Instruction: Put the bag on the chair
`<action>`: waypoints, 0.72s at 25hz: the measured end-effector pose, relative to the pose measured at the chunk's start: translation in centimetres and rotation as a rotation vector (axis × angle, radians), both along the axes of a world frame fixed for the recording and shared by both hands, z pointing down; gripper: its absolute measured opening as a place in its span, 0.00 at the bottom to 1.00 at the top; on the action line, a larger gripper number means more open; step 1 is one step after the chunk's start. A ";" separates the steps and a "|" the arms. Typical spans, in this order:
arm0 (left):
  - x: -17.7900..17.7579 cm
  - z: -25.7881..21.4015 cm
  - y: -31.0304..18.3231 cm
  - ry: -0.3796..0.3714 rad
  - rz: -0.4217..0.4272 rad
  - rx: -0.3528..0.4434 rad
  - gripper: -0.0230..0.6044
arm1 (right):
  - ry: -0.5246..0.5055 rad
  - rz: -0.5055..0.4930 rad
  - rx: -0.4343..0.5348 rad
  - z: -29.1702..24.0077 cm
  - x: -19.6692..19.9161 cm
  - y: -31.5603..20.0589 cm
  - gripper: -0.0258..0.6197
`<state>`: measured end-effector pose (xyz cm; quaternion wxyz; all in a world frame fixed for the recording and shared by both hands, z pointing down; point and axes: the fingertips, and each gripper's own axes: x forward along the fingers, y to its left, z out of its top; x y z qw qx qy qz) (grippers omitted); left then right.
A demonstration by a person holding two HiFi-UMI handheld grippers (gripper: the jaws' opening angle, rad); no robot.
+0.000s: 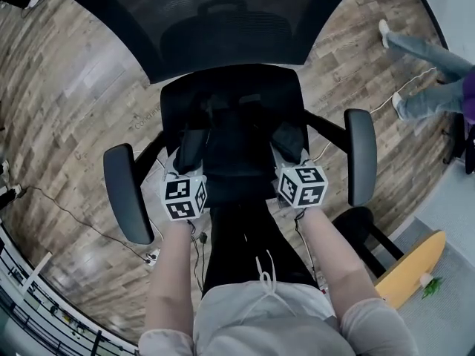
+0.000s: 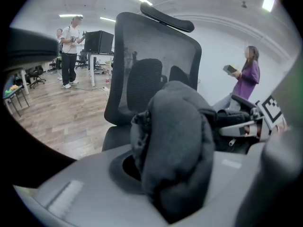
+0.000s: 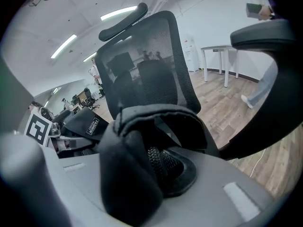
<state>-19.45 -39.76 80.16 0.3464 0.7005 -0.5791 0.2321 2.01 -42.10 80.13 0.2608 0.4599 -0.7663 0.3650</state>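
A black bag (image 1: 236, 150) lies over the seat of a black office chair (image 1: 172, 99), in front of its mesh backrest (image 1: 223, 21). My left gripper (image 1: 191, 145) is shut on the bag's left padded strap (image 2: 176, 145), which fills the space between the jaws in the left gripper view. My right gripper (image 1: 288, 138) is shut on the other padded strap (image 3: 130, 174), whose mesh lining shows in the right gripper view. Both grippers point down at the seat between the armrests. The bag's underside is hidden, so I cannot tell if it rests fully on the seat.
The chair's left armrest (image 1: 128, 191) and right armrest (image 1: 361, 154) flank my grippers. A person's legs (image 1: 423, 58) stand at the far right and a yellow board (image 1: 412, 265) lies near right. Cables run over the wood floor. Other people (image 2: 69, 46) and desks stand behind.
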 end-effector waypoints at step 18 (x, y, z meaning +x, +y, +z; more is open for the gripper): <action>-1.2 5.5 2.5 -0.033 0.037 -0.005 0.17 | 0.047 -0.049 -0.058 6.6 -0.8 3.3 0.16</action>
